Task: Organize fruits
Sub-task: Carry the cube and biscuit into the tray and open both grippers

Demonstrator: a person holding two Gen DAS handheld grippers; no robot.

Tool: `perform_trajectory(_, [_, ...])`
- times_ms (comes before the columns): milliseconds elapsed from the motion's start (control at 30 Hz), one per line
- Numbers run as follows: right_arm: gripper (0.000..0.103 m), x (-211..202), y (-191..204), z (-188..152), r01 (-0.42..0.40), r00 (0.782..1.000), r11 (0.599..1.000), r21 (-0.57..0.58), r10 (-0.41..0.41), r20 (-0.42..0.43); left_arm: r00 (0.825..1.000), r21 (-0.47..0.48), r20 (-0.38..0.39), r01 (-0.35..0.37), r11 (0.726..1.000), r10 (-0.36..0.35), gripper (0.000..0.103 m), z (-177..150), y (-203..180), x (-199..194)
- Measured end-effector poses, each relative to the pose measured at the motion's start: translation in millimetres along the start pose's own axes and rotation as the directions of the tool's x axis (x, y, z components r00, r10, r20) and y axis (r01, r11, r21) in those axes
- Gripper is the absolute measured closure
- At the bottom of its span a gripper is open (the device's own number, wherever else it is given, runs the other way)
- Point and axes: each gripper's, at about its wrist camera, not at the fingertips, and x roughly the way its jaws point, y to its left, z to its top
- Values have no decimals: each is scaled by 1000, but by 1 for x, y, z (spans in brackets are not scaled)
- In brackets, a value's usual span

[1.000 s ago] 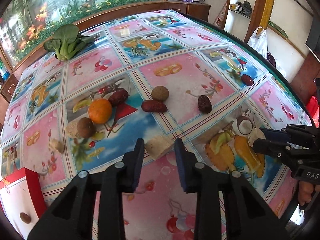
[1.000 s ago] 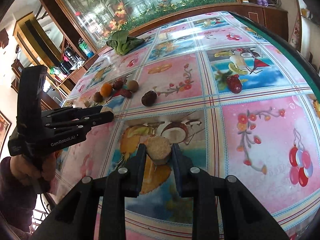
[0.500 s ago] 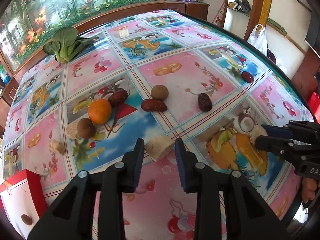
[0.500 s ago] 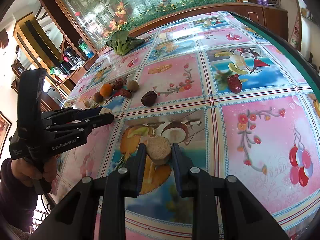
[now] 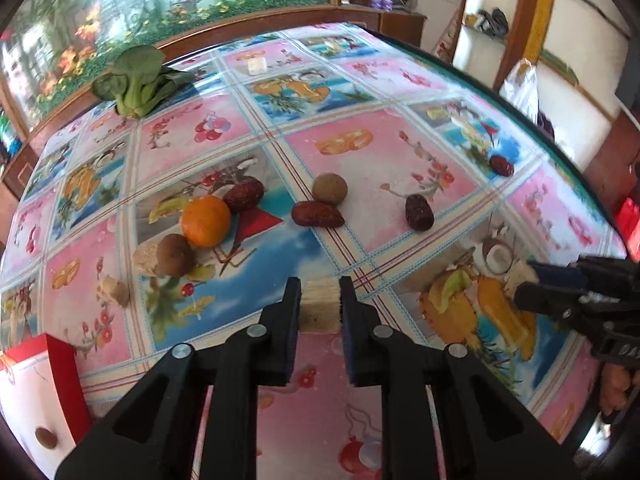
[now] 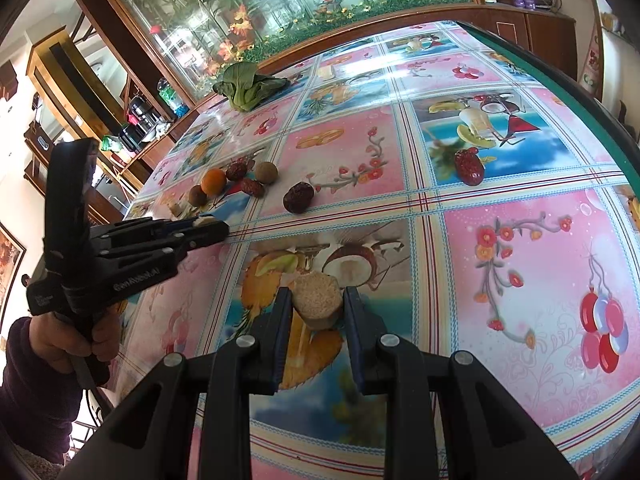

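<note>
My left gripper (image 5: 319, 298) is shut on a pale tan chunk (image 5: 319, 307), low over the tablecloth. My right gripper (image 6: 316, 304) is shut on a round tan chunk (image 6: 318, 300), also low over the table. An orange (image 5: 206, 221), a brown round fruit (image 5: 175, 254), a greenish-brown round fruit (image 5: 329, 189) and several dark red dates (image 5: 317, 214) lie in a loose group beyond the left gripper. One date (image 6: 469, 167) lies apart at the right.
A bok choy (image 5: 138, 80) lies at the far left of the table. A red and white box (image 5: 32, 392) stands at the near left edge. Two more tan chunks (image 5: 116, 292) lie left of the fruit group. The table edge (image 6: 560, 84) curves at the right.
The left gripper has closed in around the tan chunk and shifted slightly forward. The right gripper still holds its chunk in nearly the same place.
</note>
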Motion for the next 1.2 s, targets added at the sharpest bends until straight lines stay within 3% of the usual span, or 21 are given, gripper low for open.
perform_trajectory(200, [79,1,7,0,37,999,999,-12,-37,5,998,-67,63,4,998,0,83,-9,11,-38])
perform_trajectory(500, [79,0,44,12,-21,1000,998,-57,22,15,983,-192,155,-71,979,102,83,-55,47,-123])
perform_trajectory(700, [79,16,101,21,-67,998,985,-162,67,-6,967,-254,167,-144,956,190,83,-91,77,-155])
perform_trajectory(1000, [79,56,230,21,-215,977,905,-367,198,-84,934,-432,108,-266,862,342,83,-152,148,-191])
perform_trajectory(1200, [79,97,302,5,-295,954,855,-428,237,-184,933,-446,58,-294,845,356,83,-171,165,-185])
